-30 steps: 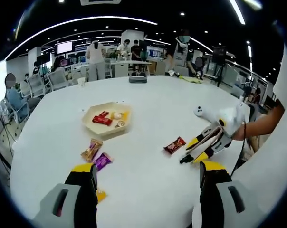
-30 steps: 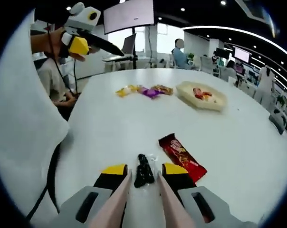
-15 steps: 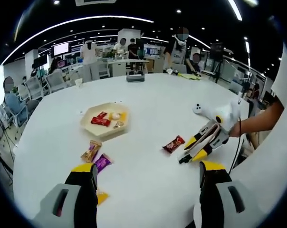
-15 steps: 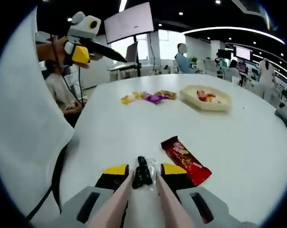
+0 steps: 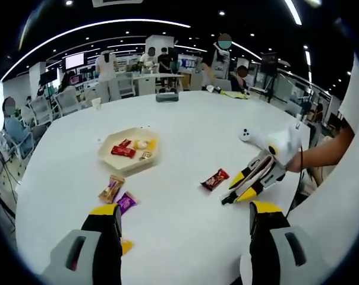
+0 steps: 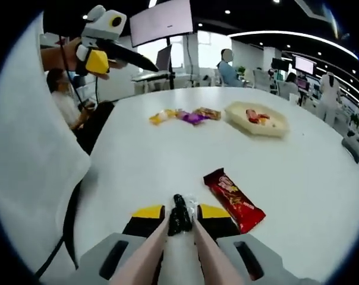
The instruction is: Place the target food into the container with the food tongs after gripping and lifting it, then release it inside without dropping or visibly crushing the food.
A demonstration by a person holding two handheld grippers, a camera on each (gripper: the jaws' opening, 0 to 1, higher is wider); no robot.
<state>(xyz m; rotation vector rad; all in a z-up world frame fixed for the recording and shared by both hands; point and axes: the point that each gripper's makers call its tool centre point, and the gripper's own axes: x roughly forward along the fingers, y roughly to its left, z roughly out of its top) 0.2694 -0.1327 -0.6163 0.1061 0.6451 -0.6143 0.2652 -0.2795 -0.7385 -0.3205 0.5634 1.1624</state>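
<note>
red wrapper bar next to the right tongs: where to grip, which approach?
Grip the red wrapped bar across its narrow width at mid-length, coming down from above. It lies flat on the white table and is long and thin, so the long edges give the tongs opposing faces. The right gripper is occupied, closed on a small dark snack.

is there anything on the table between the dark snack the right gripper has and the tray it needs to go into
Mostly open white table. The red wrapper lies just right of the dark snack, which sits between the right gripper fingers, and partly along the line to the tray. Lifted, the snack should clear it.
</note>
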